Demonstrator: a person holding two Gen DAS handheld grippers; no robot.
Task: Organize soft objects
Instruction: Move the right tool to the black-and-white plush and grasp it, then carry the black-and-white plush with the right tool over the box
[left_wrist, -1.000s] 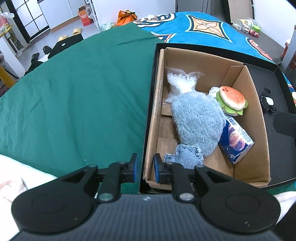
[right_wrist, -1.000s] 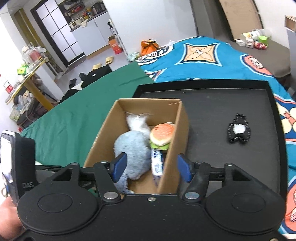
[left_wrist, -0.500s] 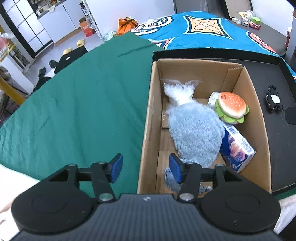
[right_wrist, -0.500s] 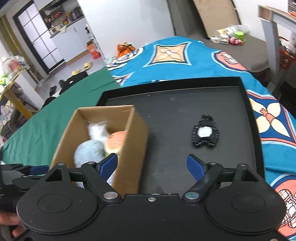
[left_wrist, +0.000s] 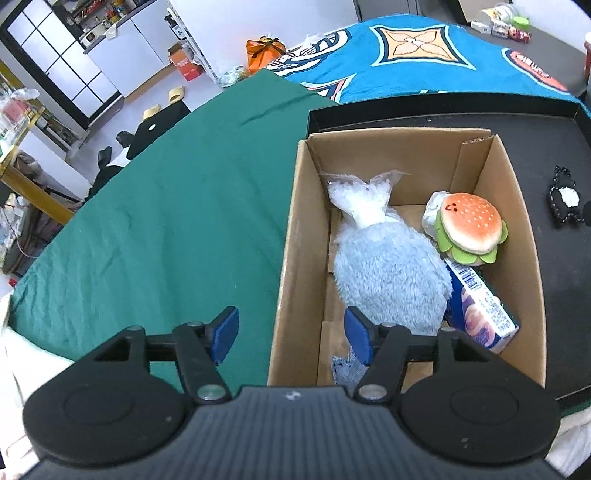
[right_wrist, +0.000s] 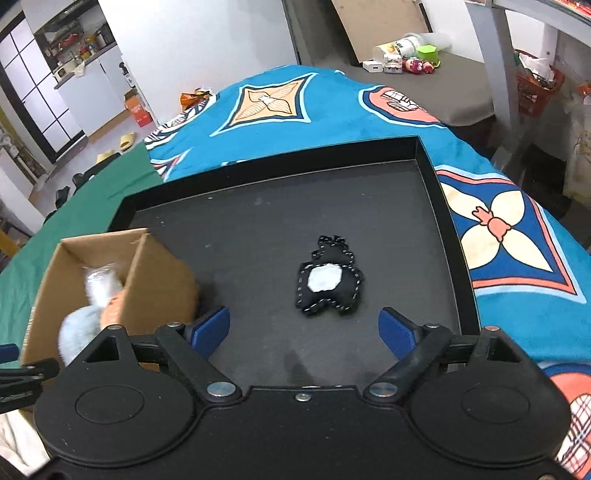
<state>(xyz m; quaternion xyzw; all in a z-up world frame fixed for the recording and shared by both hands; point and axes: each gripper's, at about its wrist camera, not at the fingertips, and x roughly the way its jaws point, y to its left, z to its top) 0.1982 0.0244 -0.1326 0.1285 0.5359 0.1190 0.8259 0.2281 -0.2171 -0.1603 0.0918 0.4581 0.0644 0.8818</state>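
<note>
Lower centre of the right wrist view: right gripper, blue pads wide apart, nothing between them; jaws have just been opening. Black stitched plush with a pale oval patch lies flat on the matte black tray, just above the gap between the pads, apart from them. A second ago this gripper hung over the cardboard box; now the box sits at the left edge of the frame.

Left wrist view: left gripper also parted, jaws just opening, straddling the box's left wall, not pressing it; earlier they were nearly together. Inside the corrugated box: fuzzy blue-grey plush, crinkly clear bag, soft burger toy, glossy tissue pack. Wrinkled green cloth fills the left.
</note>
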